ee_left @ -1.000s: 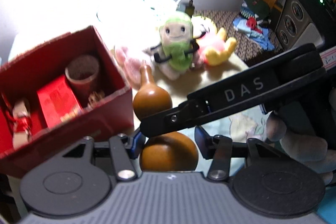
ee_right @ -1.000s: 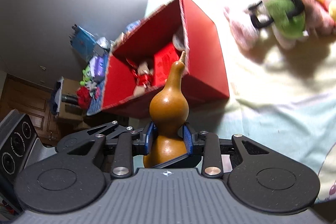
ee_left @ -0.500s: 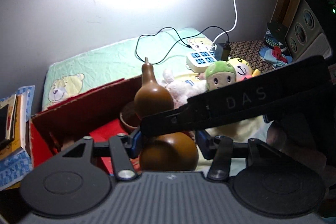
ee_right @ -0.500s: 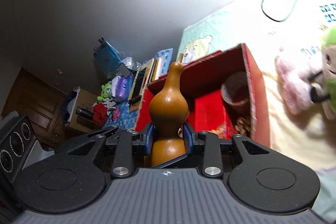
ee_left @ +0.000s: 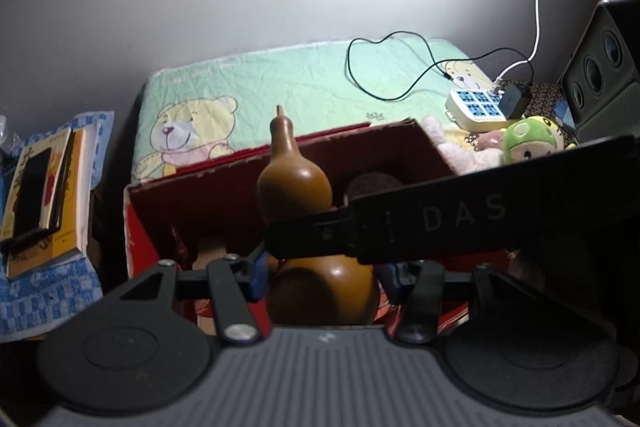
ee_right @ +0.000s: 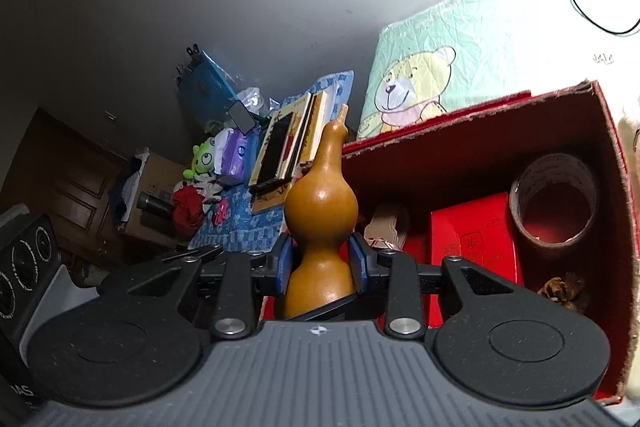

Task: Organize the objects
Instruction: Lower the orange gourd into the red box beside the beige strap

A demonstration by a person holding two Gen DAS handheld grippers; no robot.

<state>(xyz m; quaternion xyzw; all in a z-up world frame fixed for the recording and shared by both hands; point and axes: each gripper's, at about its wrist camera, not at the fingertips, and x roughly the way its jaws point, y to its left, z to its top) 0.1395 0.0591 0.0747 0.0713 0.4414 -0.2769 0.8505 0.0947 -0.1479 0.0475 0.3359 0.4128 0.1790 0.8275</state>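
A: What sits at the far left?
B: Books [ee_right: 286, 147]. Right of them, the right gripper [ee_right: 320, 263] clamps the gourd [ee_right: 320, 203] upright at the red box's [ee_right: 472, 131] left edge.
A: And the left gripper [ee_left: 324, 273]?
B: Its fingers flank the gourd's base; contact unclear. A tape roll [ee_right: 554, 203] lies rightmost.

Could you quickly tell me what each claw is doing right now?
Left claw: open, fingers either side of the gourd's lower bulb with gaps, not gripping.
Right claw: shut on the gourd's waist, holding it upright beside the red box.

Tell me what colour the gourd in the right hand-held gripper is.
Glossy orange-brown gourd; the right wrist view shows it best.
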